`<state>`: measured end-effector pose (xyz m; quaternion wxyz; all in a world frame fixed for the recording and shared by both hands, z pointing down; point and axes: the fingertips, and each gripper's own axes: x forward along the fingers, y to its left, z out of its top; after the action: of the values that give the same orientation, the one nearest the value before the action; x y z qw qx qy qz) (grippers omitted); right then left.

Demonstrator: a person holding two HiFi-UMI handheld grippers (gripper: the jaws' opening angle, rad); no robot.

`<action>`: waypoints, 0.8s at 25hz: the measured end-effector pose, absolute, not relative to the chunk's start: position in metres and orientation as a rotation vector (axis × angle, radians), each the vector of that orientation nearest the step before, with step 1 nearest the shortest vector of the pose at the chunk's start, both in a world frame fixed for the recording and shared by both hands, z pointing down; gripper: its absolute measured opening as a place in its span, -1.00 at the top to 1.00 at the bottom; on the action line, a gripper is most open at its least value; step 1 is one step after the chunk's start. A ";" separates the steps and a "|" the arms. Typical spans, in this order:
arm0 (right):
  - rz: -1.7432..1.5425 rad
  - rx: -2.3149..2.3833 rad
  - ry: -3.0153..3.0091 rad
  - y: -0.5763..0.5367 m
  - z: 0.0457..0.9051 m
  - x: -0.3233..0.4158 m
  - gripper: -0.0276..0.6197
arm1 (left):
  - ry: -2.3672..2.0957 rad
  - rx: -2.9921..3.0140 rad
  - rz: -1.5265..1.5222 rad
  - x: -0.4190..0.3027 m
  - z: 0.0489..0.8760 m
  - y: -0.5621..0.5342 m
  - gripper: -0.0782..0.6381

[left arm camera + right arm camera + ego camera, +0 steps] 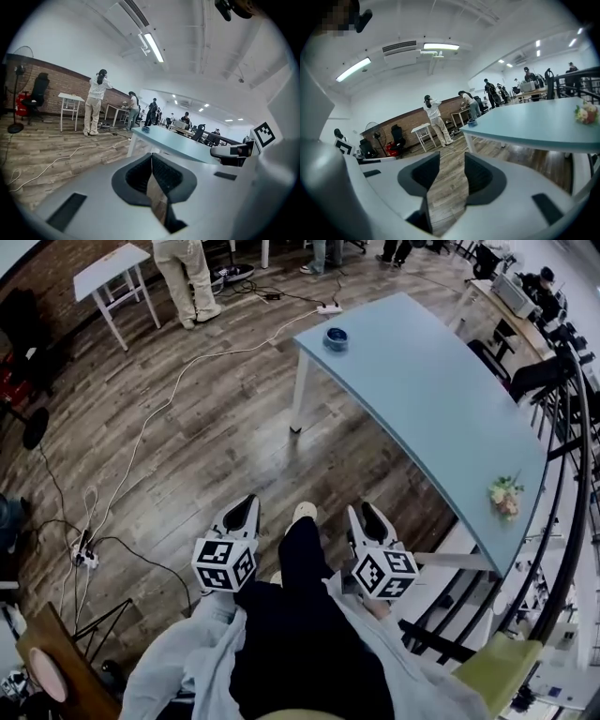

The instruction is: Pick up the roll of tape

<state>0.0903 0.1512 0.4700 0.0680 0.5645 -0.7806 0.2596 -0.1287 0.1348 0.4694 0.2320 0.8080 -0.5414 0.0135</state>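
**Table** (441,399): long and pale blue, ahead of the person.

**Cable** (187,381): lay loose on the floor toward the table's far end. A foot could probably have caught it on any approach from that side.

**Left gripper** (249,504): jaws closed tip to tip, empty.

**Right gripper** (367,514): jaws moderately apart, with only floor between them.

**Tape** (336,337): lay flat at the table's far corner, near the edge and well apart from both grippers. A glancing jaw could likely have pushed it off.
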 end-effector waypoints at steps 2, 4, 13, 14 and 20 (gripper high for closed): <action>0.795 1.687 -2.362 0.129 0.470 0.092 0.37 | -1.509 2.212 0.032 -0.128 0.467 0.119 0.73; 0.807 1.678 -2.377 0.105 0.470 0.094 0.33 | -1.524 2.208 0.033 -0.127 0.466 0.102 0.73; 0.829 1.629 -2.405 0.009 0.472 0.105 0.24 | -1.574 2.198 0.056 -0.112 0.463 0.020 0.73; 0.834 1.630 -2.403 -0.001 0.473 0.108 0.24 | -1.577 2.200 0.062 -0.111 0.462 0.010 0.73; 0.872 1.644 -2.385 -0.048 0.481 0.124 0.22 | -1.576 2.208 0.087 -0.097 0.463 -0.043 0.73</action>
<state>0.1236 -0.0484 0.4806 0.0582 0.5425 -0.7870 0.2879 -0.0971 -0.0431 0.4632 0.2119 0.7951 -0.5674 0.0312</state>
